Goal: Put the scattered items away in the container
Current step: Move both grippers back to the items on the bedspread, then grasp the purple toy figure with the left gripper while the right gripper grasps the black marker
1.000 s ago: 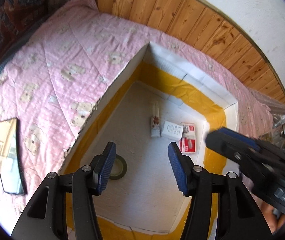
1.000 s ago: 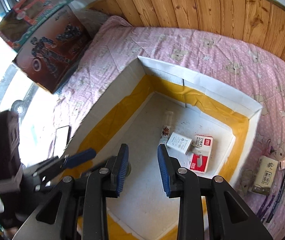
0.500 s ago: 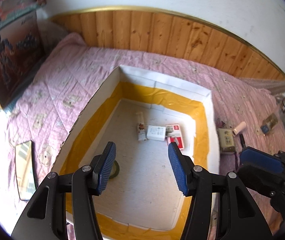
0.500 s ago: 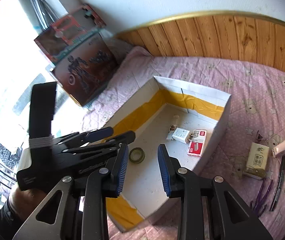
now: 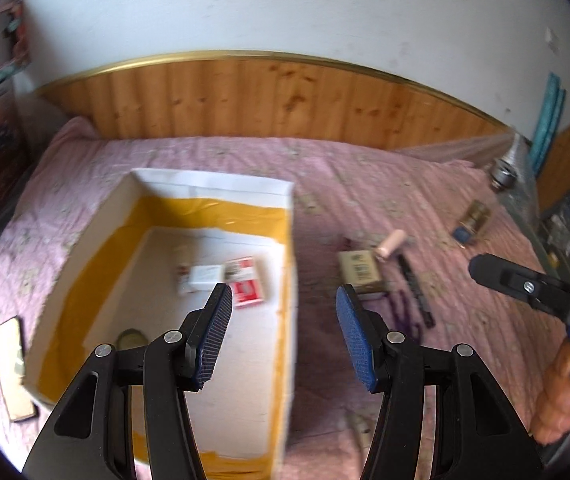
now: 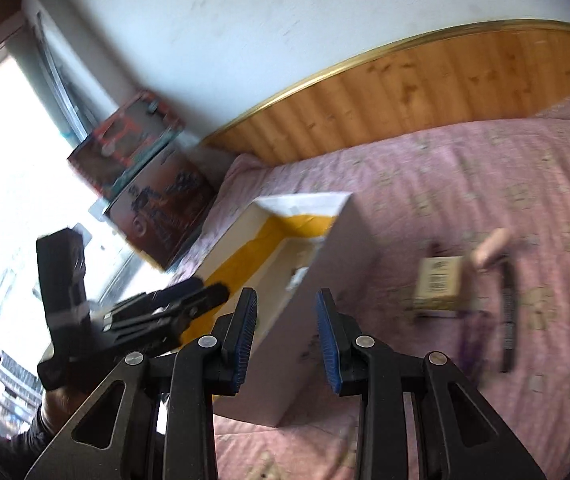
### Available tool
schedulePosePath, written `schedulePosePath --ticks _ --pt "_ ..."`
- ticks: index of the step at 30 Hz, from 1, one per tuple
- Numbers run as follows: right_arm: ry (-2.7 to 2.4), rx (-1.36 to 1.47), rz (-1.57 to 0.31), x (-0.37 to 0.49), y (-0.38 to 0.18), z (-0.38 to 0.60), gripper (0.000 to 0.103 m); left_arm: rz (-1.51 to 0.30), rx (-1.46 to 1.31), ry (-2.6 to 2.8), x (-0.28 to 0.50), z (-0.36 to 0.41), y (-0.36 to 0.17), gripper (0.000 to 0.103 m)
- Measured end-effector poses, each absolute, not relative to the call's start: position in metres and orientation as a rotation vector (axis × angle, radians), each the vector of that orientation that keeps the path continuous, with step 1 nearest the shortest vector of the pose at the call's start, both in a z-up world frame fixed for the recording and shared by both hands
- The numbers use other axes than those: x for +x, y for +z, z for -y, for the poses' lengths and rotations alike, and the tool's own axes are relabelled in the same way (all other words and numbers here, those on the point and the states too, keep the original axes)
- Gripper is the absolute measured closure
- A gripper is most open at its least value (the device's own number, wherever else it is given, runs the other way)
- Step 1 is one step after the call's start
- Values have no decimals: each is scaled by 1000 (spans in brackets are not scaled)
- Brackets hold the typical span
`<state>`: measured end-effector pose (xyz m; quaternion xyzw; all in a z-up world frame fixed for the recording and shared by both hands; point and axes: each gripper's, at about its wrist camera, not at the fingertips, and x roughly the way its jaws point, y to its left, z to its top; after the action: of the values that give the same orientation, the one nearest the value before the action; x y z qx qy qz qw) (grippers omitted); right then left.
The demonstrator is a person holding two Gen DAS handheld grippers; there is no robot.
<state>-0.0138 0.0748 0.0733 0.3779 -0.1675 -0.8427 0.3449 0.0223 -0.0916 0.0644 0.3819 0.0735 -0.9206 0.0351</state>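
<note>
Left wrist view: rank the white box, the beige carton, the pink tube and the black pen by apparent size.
1. white box
2. beige carton and black pen: the pen looks longer but thinner, so unranked
3. pink tube

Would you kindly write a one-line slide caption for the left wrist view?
Open left gripper above a white box on a pink bedspread; beige carton and black pen remain outside.

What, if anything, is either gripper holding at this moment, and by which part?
Nothing is held: the left gripper and the right gripper both show empty space between their blue pads.
</note>
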Motion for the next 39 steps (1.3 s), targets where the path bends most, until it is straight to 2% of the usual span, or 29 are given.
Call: schedulePosePath --ticks 4,10,17,25,27,30,32,39 --pt "-2275 1075 431 -23 57 -104 71 -187 1214 -2897 14 57 59 46" --pt "-2407 1333 282 -45 12 -134 71 -183 1358 -2935 -1 20 36 46" --pt "-2431 1470 58 -93 -41 -135 71 -396 1647 -2873 -31 -8 -23 46" --pt "-2398 1502 -230 -123 -80 -114 71 -443 1746 -2800 -62 -14 -74 46" --pt "-2398 1481 -240 -127 -83 -114 71 -449 1756 -2808 -69 -19 -80 46" --pt "-2401 1504 -233 -130 -80 -120 88 -420 1766 -2828 -74 -30 -89 45" --pt "-2412 1520 -190 -132 -77 -132 88 -391 1776 -2842 -76 -40 -95 44" --pt "-2393 1521 -79 -129 -67 -155 88 -144 1631 -2922 -74 -70 -100 29"
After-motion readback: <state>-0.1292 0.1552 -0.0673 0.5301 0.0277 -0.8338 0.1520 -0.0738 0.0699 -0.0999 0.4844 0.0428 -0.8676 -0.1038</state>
